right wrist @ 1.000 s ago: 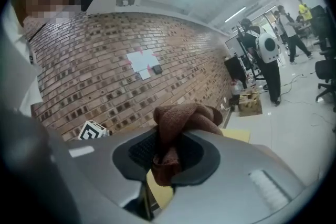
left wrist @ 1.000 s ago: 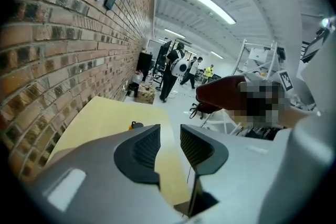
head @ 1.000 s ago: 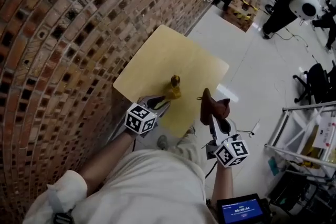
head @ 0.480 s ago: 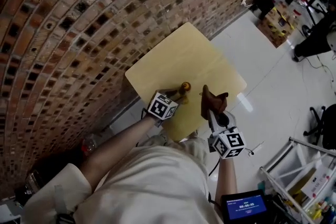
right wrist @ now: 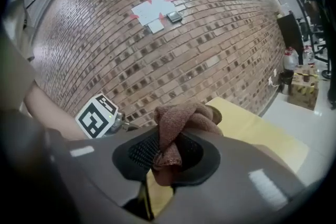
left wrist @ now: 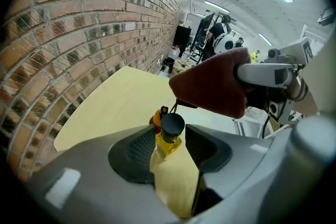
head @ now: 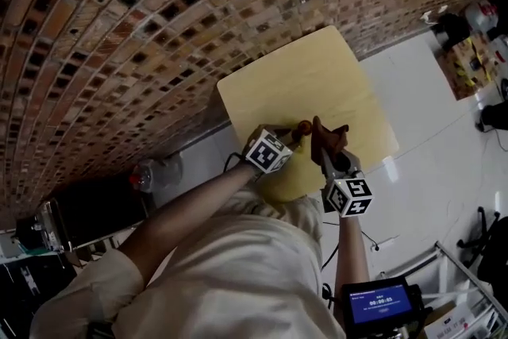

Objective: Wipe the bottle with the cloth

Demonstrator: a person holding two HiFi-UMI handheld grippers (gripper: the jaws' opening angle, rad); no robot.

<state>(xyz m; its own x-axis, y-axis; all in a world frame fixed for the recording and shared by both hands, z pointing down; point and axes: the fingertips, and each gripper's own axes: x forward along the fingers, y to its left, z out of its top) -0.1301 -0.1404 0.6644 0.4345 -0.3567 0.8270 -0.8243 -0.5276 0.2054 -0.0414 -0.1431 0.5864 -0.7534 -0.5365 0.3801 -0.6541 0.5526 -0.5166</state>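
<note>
Standing upright between the parted jaws of my left hand-held gripper (left wrist: 170, 145), the bottle (left wrist: 171, 126) was ungripped; my right hand-held gripper (right wrist: 168, 152), clenching the cloth (right wrist: 184, 115), hovered just beside it.

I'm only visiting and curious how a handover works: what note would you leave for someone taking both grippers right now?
Left gripper: jaws apart around the bottle, pads not pressing it.
Right gripper: shut on the brown cloth.
Bottle stands upright on the yellow table, toward the person's edge; the cloth is held close by its cap.
Done: cloth in the right gripper, bottle between the left jaws.
Left: steady the bottle and wipe it; no wiping contact shows.
</note>
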